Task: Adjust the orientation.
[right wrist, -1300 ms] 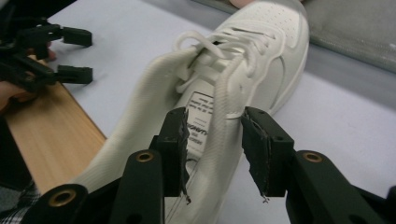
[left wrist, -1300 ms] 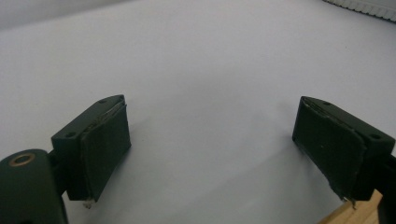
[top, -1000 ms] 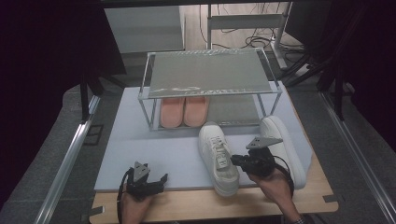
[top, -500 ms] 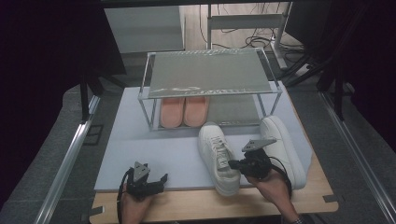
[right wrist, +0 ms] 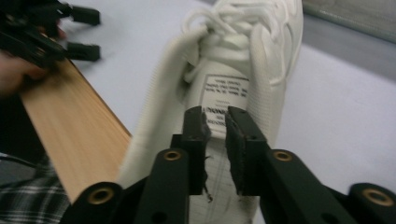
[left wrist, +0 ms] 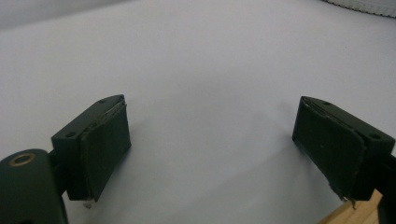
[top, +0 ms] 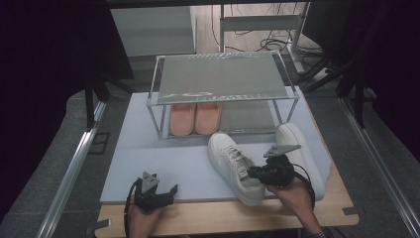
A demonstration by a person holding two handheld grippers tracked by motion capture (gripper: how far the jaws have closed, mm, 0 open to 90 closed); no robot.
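Note:
A white sneaker (top: 233,163) lies on the pale mat (top: 148,148), toe towards the rack. My right gripper (top: 251,172) reaches into the sneaker's mouth from the right. In the right gripper view its jaws (right wrist: 215,116) stand a narrow gap apart over the printed tongue (right wrist: 224,88). They have just been opening, and the pads press on nothing. A second white sneaker (top: 297,148) lies behind the right hand. My left gripper (top: 171,193) rests at the mat's front edge. Its jaws (left wrist: 210,140) are wide open over bare mat.
A metal shoe rack (top: 223,79) stands at the back of the mat, with a pair of pink slippers (top: 195,118) on its lower shelf. The wooden table edge (top: 223,223) runs along the front. Metal rails flank the table.
The right gripper has shifted very slightly beside the sneaker. The left hand and both sneakers keep their places.

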